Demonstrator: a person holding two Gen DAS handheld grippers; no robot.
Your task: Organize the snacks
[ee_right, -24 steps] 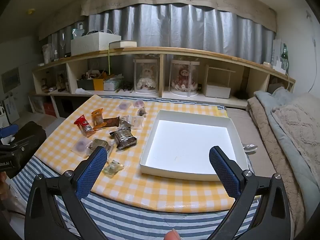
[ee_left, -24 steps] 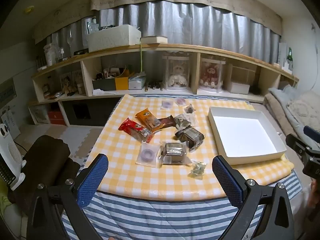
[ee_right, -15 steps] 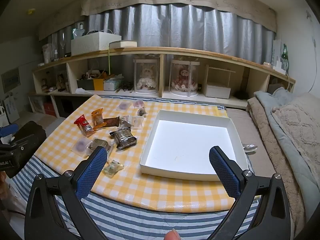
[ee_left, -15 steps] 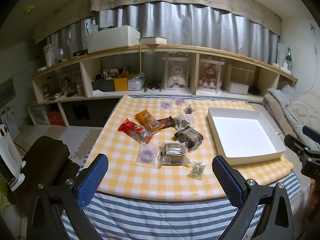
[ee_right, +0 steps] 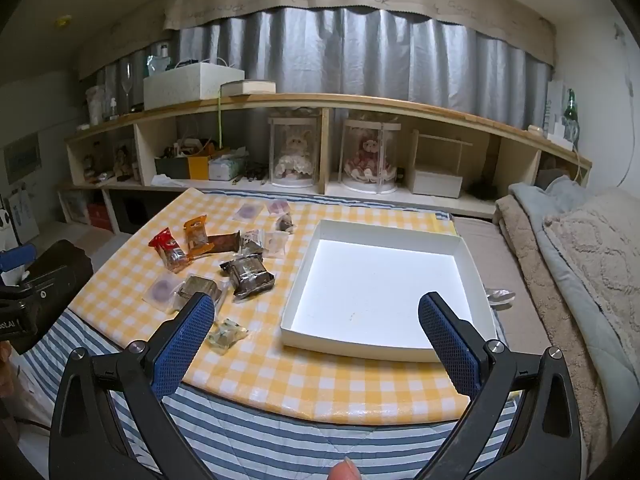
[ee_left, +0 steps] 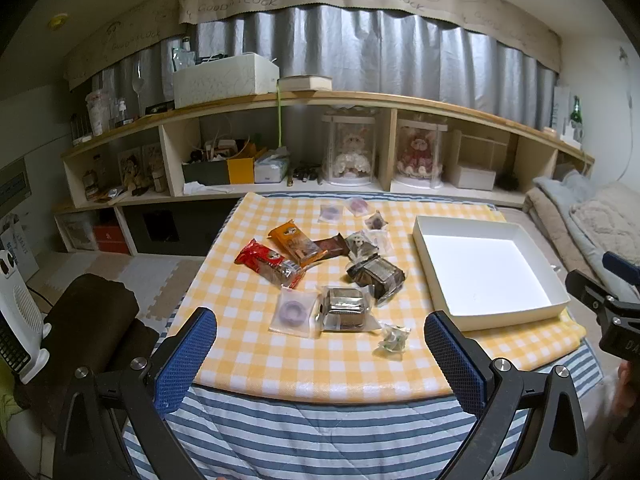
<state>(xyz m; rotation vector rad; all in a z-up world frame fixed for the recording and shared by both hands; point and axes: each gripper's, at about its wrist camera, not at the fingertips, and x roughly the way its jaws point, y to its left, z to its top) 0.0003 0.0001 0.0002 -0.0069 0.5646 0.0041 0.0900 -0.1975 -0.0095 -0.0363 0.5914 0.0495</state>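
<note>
Almost nothing has moved since the earlier frames: both views sit a shade differently against the desk, and the snacks lie as they did. The left claw [ee_left: 320, 354] hangs above the near edge of the desk [ee_left: 248, 360] with its blue pads spread wide and nothing between them. The right claw [ee_right: 316, 344] hovers over the near right part, equally wide and holding nothing.

The white box [ee_right: 384, 280] rests on the right half of the desk, its inside bare. The snacks are clustered left of it, around the middle: a red packet [ee_left: 268, 266] and an orange packet [ee_left: 296, 242] toward the left, a dark wrapped cake [ee_left: 374, 274] nearest the box, a silver-wrapped one [ee_left: 344, 308] in front of it, and a small clear-wrapped candy [ee_left: 394, 338] closest to the near edge.
</note>
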